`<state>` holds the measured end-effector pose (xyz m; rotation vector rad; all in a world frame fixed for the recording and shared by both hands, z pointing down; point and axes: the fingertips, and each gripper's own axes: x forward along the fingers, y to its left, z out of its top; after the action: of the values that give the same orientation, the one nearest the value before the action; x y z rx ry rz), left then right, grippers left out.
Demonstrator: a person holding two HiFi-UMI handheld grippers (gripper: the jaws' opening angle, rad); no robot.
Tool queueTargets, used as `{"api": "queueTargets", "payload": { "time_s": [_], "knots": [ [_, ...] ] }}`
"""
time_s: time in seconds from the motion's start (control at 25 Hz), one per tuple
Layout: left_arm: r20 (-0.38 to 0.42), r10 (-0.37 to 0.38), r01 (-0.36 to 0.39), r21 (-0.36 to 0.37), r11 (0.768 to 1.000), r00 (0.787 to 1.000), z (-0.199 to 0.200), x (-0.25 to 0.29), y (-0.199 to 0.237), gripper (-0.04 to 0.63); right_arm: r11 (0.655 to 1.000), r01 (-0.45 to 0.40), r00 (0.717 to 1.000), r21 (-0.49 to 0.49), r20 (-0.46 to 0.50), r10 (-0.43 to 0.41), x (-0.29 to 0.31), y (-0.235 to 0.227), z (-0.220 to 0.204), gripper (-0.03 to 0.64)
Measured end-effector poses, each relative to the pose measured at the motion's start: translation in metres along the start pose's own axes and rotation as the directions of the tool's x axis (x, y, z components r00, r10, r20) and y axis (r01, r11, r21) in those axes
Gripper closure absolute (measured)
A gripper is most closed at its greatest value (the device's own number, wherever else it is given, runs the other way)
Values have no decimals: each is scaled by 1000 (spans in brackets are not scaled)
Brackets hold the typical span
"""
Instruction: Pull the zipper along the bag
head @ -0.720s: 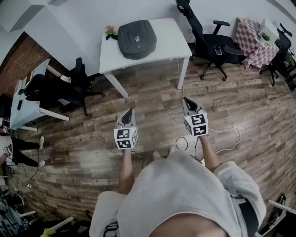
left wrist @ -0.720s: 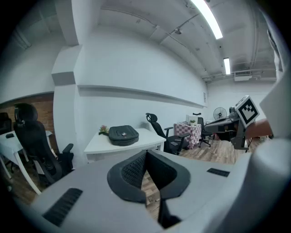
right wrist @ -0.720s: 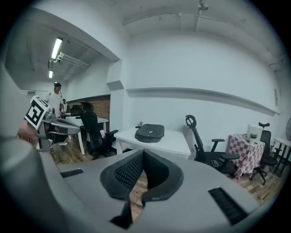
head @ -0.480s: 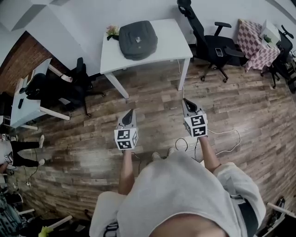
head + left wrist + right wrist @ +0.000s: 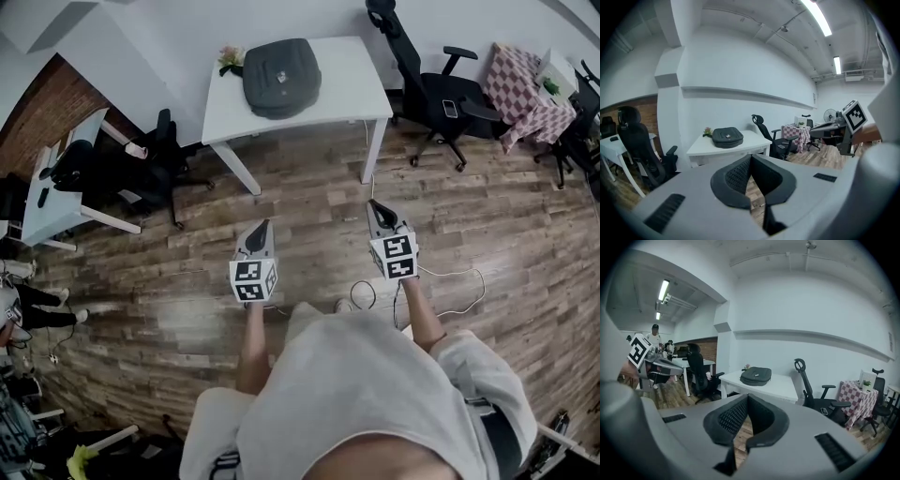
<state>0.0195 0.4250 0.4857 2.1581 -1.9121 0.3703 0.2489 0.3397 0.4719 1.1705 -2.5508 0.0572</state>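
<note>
Left claw point(image 5: 262, 225) and right claw point(image 5: 374, 204) are both pressed closed and empty, aimed forward. The dark grey padded fabric bag point(image 5: 281, 64) lies flat on the white rectangular desk point(image 5: 352, 89) well ahead, likely approach stage.

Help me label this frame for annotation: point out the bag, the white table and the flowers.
bag point(image 5: 281, 66): head view, centre of its top.
white table point(image 5: 352, 89): head view, bare tabletop.
flowers point(image 5: 230, 58): head view, the blossoms.
</note>
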Motion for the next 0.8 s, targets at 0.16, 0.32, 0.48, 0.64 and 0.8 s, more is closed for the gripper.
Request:
{"api": "queueTargets", "payload": {
  "time_s": [0.16,0.32,0.48,0.64,0.8],
  "knots": [
    [-16,8,-9,-16,1000,1000,-7,6,0,569,1000,-9,1000,12,-19,9,8,-6,-8,603],
    [-27,-4,3,-23,1000,1000,-13,23,8,569,1000,-17,999,21,-33,18,24,-10,-11,603],
    [-31,-14,13,-31,999,999,-12,52,23,569,999,-17,998,32,-55,19,48,-15,-14,603],
    [-26,-49,49,-25,999,998,-4,97,44,569,1000,-9,998,30,-62,11,88,-26,-9,603],
    [-9,-78,78,-15,997,997,19,149,81,569,1000,12,998,23,-62,-11,144,-39,14,604]
  ]
}}
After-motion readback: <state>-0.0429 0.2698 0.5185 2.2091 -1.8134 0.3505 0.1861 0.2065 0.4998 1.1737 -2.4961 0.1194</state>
